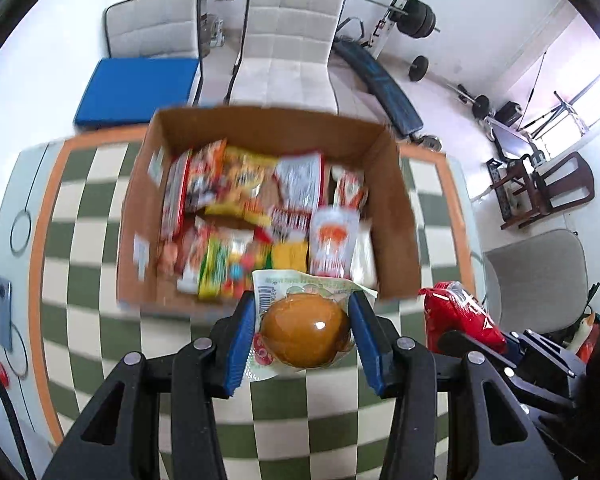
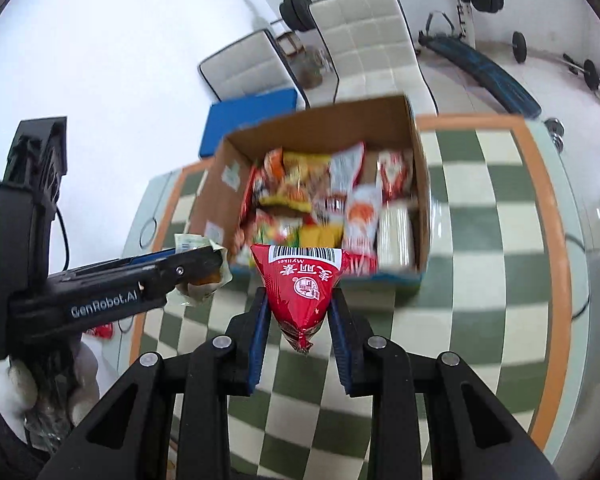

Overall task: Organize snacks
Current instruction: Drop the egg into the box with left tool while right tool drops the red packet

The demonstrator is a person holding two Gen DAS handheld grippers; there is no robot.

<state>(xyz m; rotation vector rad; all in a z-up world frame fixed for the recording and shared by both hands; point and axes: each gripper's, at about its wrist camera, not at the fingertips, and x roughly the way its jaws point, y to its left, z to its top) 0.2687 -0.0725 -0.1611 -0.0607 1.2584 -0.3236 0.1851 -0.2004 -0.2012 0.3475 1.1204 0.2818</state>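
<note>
Both grippers loaded, above the checkered tablecloth (image 1: 100, 248), just short of the cardboard box (image 1: 396, 216).

Left gripper (image 1: 304, 330): blue pads clamped on a clear-wrapped packet holding a round brown bun (image 1: 304, 332); the wrapper's printed flap with barcode sticks out toward the box. Grip is across the bun's widest part, looks secure.

Right gripper (image 2: 300, 314): pads pinched on the tapered lower part of a red triangular snack pack (image 2: 300, 280), barcode end pointing away toward the box. Tail of the pack hangs below the pads. From the left wrist view the same red pack shows at the right, near the box's near-right corner.

Box is already well filled: packets standing in rows, little free floor visible. Blur hides detail of individual packs.

Step in hand, as I read it: carry both over the near wall and drop in.

How to do it well:
- clear the near wall first
- one hand at a time; grippers are close together
- aim at a visible gap
- release low, so nothing bounces out
- don't squeeze the bun harder; soft
</note>
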